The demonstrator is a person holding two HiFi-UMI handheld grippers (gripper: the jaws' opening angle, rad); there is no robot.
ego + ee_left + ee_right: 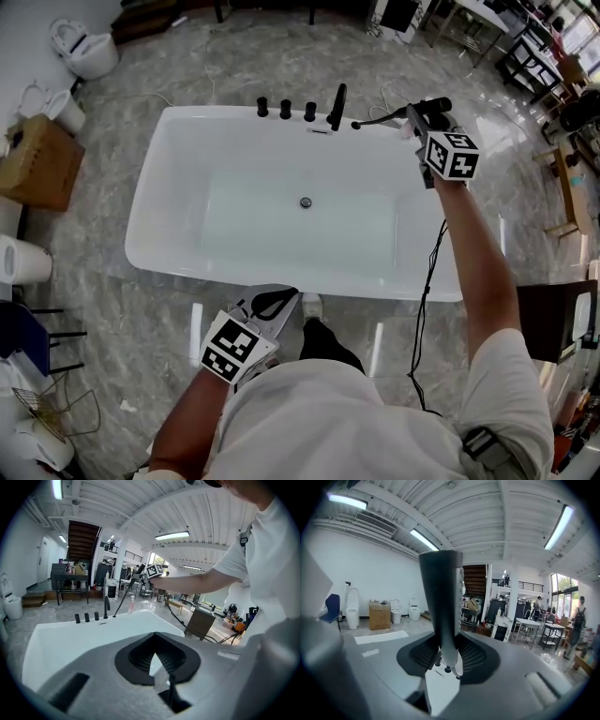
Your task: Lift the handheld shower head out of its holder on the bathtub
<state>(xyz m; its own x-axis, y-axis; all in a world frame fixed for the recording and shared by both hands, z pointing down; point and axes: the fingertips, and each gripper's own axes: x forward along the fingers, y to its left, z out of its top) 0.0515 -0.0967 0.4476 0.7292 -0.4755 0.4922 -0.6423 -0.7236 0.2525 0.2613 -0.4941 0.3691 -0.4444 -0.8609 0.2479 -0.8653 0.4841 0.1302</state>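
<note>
Left hand-held gripper (281, 300): closed | right hand-held gripper (419, 116): gripping shower head (443, 597)

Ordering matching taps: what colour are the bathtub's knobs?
The knobs are black, clearest in the head view.

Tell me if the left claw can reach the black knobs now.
Probably not yet: the left claw is by the near rim, the knobs across the open bathtub; nothing blocks it.
</note>
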